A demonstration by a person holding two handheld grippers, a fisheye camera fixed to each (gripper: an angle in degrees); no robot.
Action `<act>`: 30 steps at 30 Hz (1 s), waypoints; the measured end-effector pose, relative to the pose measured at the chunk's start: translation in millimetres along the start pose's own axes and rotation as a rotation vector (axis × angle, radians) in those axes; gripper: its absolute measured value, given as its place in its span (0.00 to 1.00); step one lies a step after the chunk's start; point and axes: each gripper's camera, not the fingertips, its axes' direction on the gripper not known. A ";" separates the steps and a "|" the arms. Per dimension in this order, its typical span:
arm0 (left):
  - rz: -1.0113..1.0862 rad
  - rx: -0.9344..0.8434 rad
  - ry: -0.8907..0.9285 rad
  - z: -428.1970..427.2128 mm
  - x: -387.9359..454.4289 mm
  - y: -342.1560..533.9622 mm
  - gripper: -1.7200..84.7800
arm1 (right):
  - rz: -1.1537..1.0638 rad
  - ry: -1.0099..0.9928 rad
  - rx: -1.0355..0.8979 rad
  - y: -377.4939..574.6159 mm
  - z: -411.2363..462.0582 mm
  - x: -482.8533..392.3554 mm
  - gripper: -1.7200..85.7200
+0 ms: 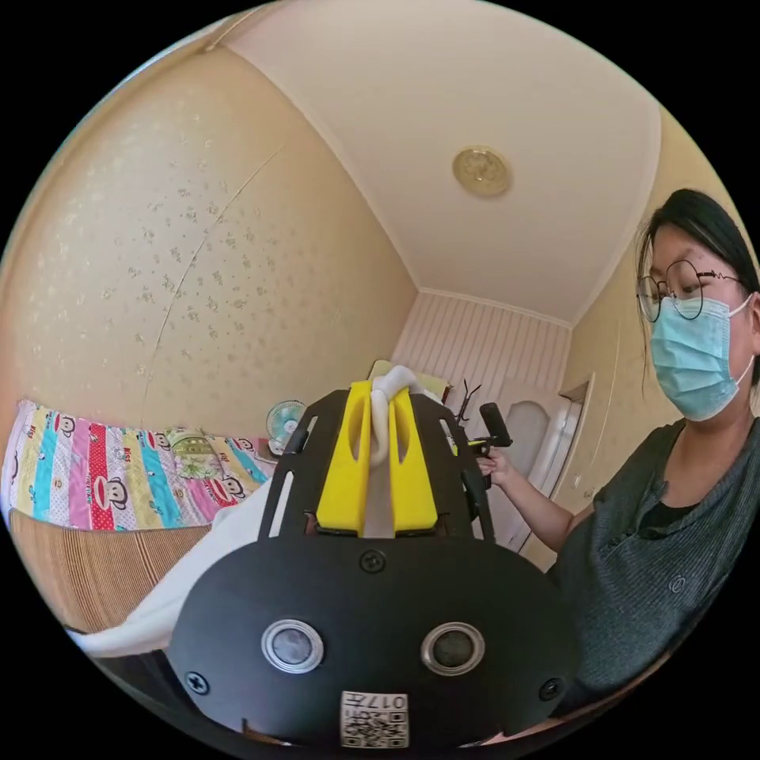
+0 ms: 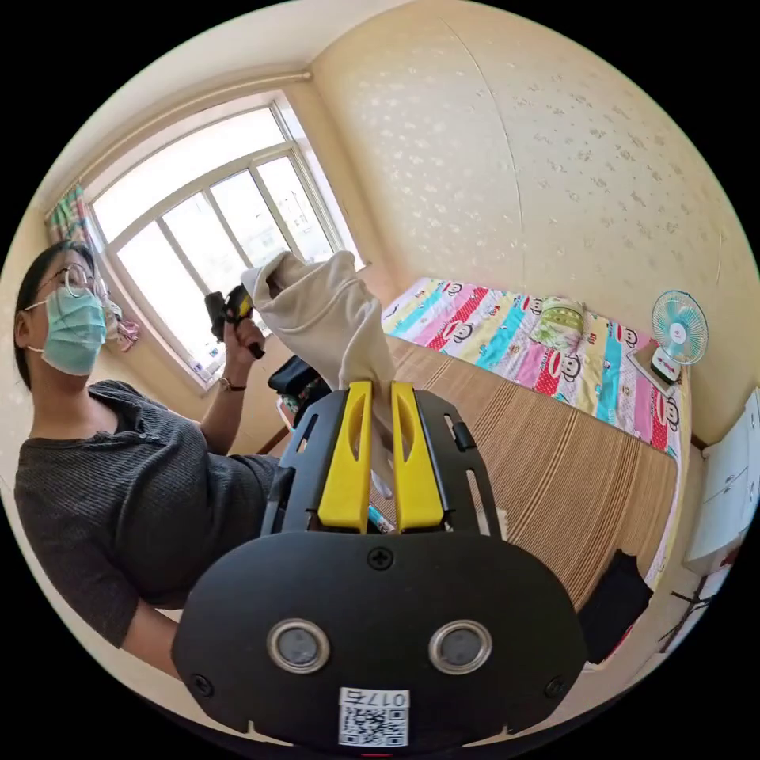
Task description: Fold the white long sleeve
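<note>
My left gripper (image 1: 380, 400) points up toward the ceiling, its yellow jaws shut on a fold of the white long sleeve (image 1: 381, 443). More of the white cloth (image 1: 190, 570) hangs down to the lower left of it. The right gripper (image 2: 380, 400) is also raised, with its jaws shut on the white long sleeve (image 2: 324, 317), which stretches up and left to the other gripper (image 2: 229, 305) held in the person's hand. In the left gripper view that far gripper (image 1: 491, 431) sits in the person's hand just right of my jaws.
The person (image 2: 119, 475) stands close beside both grippers. A bed with a striped brown mat (image 2: 538, 475) and a colourful patterned sheet (image 2: 507, 332) lies below. A small fan (image 2: 677, 328) stands by the wall; a window (image 2: 214, 229) is behind the person.
</note>
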 end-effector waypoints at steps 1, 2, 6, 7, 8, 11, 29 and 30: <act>0.021 0.003 -0.004 7.3 15.3 0.2 0.06 | 0.016 0.043 -0.017 4.1 12.3 3.1 0.05; 0.031 0.005 0.007 10.5 22.3 0.3 0.06 | 0.046 0.063 -0.008 10.1 21.7 9.0 0.05; 0.067 0.076 0.047 21.9 67.2 0.0 0.06 | 0.153 -0.022 0.082 38.1 46.9 38.6 0.03; 0.087 0.093 0.024 23.5 79.6 -2.9 0.06 | 0.186 -0.040 0.113 49.1 55.2 48.7 0.03; 0.103 0.095 0.014 25.1 85.6 -4.9 0.06 | 0.160 -0.093 0.112 57.7 64.4 53.6 0.03; 0.154 0.032 -0.040 46.4 108.9 -15.0 0.06 | 0.119 -0.113 0.048 74.5 89.1 54.4 0.04; 0.181 -0.015 -0.398 115.8 211.8 -4.0 0.06 | -0.358 -0.371 -0.210 50.4 234.7 -38.5 0.24; 0.172 -0.013 -0.422 116.8 213.6 -4.8 0.06 | -0.363 -0.391 -0.223 50.7 236.2 -39.1 0.24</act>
